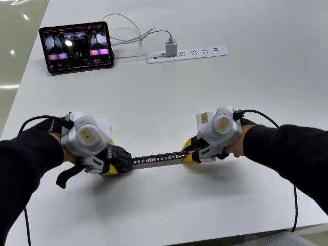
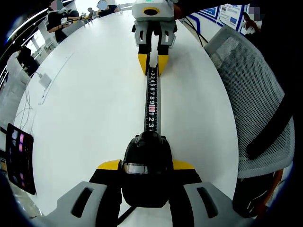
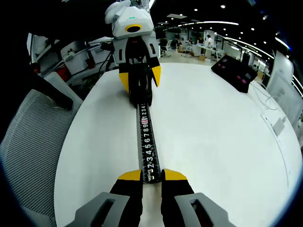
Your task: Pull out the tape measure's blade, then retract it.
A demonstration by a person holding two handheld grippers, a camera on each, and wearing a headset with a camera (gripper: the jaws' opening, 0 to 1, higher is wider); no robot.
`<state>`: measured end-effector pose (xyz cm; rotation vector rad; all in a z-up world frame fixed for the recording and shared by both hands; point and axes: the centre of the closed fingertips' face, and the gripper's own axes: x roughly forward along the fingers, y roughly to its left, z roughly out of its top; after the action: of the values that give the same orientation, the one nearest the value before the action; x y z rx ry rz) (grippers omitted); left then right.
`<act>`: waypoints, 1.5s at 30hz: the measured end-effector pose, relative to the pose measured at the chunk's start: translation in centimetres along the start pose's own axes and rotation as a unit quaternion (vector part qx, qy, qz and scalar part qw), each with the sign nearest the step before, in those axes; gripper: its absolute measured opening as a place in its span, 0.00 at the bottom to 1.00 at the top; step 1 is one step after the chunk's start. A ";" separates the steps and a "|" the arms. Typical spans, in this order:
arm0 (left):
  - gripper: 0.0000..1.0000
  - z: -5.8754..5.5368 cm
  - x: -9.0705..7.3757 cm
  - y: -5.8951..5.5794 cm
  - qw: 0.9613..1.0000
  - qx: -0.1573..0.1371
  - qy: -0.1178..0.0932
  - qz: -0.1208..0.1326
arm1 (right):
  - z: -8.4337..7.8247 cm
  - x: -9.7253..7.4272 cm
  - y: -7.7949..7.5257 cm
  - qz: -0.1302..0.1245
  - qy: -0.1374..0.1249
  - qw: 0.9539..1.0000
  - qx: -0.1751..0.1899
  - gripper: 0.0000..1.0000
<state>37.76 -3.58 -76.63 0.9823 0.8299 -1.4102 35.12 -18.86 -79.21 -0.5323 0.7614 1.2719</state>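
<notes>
the table (image 1: pixel 215 87) is big, white and smooth, and it has a round edge on the near side. the tape measure (image 2: pixel 147 172) lies flat on it, close to that near edge. it has a black case. the left gripper (image 1: pixel 110 159) squeezes the case from both sides with its yellow tips. the blade (image 3: pixel 147 142) is pulled out a short way and runs straight across the table top, with black numbers and a bit of red on it. the right gripper (image 3: pixel 151 176) has its two yellow tips pressed in on the end of the blade, nipping it. the two grippers face each other, one at each end of the blade.

far back on the table a tablet (image 1: pixel 77 47) lies with its screen lit up in pink and grey. next to it is a long white power strip (image 1: pixel 195 53) with a white plug (image 1: pixel 170 48) stuck in it, and a thin white cable (image 1: pixel 130 28) loops behind them. the person's black sleeves (image 1: pixel 287 154) come in from both sides.

a grey mesh chair (image 2: pixel 246 94) stands right by the table. the floor (image 1: pixel 20 41) past the table's left edge is shiny and pale green. in the right gripper view the room is wide and dim, with rows of bright ceiling lights (image 3: pixel 222 22). in the left gripper view some people (image 2: pixel 61 19) sit at the far end of the table.
</notes>
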 end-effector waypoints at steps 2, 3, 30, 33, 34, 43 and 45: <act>0.32 0.0 0.0 0.0 1.000 0.000 0.000 0.001 | -0.1 -0.1 0.0 0.000 0.001 1.000 0.000 0.10; 0.32 0.0 0.0 0.0 1.000 0.000 0.000 0.001 | -0.1 -0.1 0.0 0.000 0.001 1.000 -0.001 0.10; 0.32 0.0 0.0 0.1 1.000 -0.002 -0.001 0.000 | -1.2 -1.2 -0.3 -0.008 -0.003 1.000 0.004 0.10; 0.32 0.0 0.0 0.1 1.000 -0.002 -0.002 0.002 | -1.3 -1.3 -0.2 -0.009 -0.003 1.000 0.003 0.10; 0.32 0.0 0.0 0.1 1.000 -0.002 -0.002 0.002 | -1.4 -1.3 -0.2 -0.009 -0.003 1.000 0.003 0.10; 0.32 0.1 0.0 0.0 1.000 0.001 0.000 0.003 | -1.7 -1.7 -0.2 -0.011 -0.003 1.000 0.005 0.10; 0.32 0.1 0.0 0.0 1.000 0.001 0.000 0.003 | -1.8 -1.8 -0.2 -0.011 -0.003 1.000 0.005 0.10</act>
<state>37.75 -3.69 -76.60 0.9857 0.8261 -1.4057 34.75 -21.41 -79.04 -0.5273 0.7542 1.2485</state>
